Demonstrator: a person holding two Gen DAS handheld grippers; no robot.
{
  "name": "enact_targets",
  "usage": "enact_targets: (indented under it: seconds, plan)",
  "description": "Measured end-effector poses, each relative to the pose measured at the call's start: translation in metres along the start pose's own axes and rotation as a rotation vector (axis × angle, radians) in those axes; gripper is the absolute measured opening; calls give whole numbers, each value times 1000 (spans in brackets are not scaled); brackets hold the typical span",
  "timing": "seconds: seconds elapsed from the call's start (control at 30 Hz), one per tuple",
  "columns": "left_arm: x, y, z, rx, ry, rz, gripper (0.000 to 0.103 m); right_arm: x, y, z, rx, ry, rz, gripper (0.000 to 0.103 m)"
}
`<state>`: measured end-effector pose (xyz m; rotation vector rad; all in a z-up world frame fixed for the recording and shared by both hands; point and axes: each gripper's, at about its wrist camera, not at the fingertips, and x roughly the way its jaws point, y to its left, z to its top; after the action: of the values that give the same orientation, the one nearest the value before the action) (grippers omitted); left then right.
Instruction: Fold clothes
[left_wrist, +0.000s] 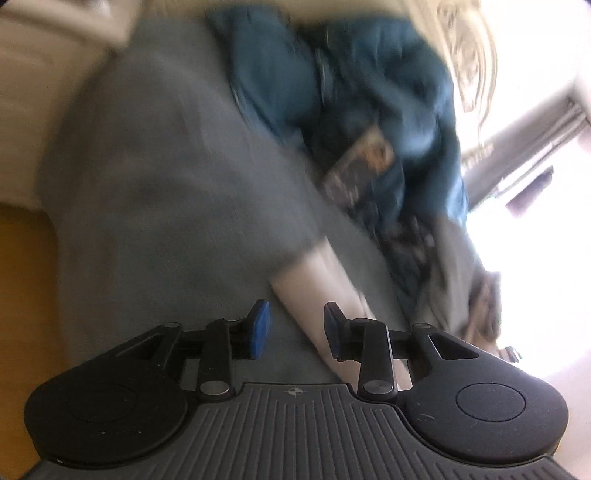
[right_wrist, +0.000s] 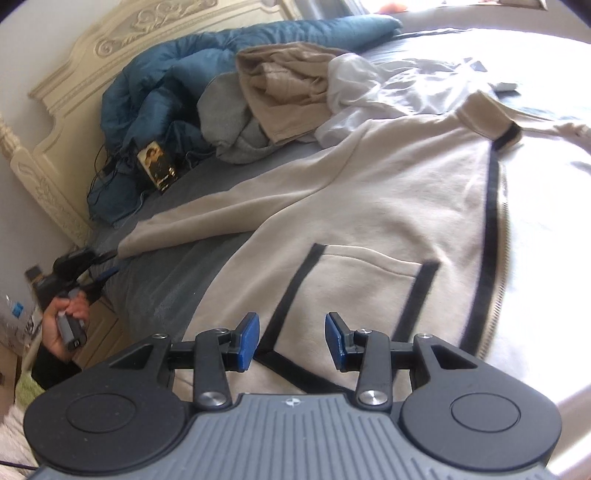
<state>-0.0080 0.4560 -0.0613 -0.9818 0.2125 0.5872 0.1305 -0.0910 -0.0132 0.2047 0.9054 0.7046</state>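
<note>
— How far along is the folding?

— From where I sit, the cream zip jacket (right_wrist: 369, 206) lies spread flat on the bed (right_wrist: 162, 291), front up, zip and pocket showing, one sleeve (right_wrist: 207, 218) stretched out toward the headboard (right_wrist: 66, 96). No fold shows in it. Whether it has been laid out for folding or opened up again, I can't say.

— And your jaws?

— My right gripper (right_wrist: 291, 341) hovers over the hem by the pocket, jaws parted wide, nothing between them. My left gripper (left_wrist: 296, 329) is parted much the same and holds nothing; its view is blurred, but the sleeve end (left_wrist: 317, 288) lies just ahead of it on the grey sheet.

— What else is left?

— A heap near the headboard: tan (right_wrist: 284, 92), grey (right_wrist: 229, 122) and white (right_wrist: 369, 81) garments, all crumpled, against a blue quilt (right_wrist: 162, 88). I'd judge most of the work remains.

— Any baskets or boxes?

— None that I can see. Only a small printed case (right_wrist: 158, 166) beside the quilt; what's in it, I can't tell.
</note>
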Motion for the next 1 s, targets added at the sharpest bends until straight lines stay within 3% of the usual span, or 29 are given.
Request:
enact_targets:
  seconds: [0.07,0.13,0.53,0.6,0.67,0.73,0.87,1.0]
  plan:
    - [-5,-16,-5,29,-42,-10,32,-8,-5,-5,29,-19,5,42]
    - [0,-47,-14,89,-10,-67,32,-17,-9,-11,53,-37,6,42]
    - [136,-257,-186,589,685,-420,35,-56,-35,-39,112,-101,-81,42]
    - [148,-278,-218,687,745,-428,35,-62,-44,-44,124,-110,-95,42]
    - [164,-285,-242,770,714,-371,33,-66,-53,-47,135,-117,-112,42]
    - [167,-286,-252,793,640,-362,29,-69,-64,-49,154,-124,-128,42]
    - [172,-286,-243,749,620,-348,29,-78,-84,-54,199,-150,-124,42]
    - [153,-294,-238,775,528,-312,34,-88,-100,-60,233,-172,-91,42]
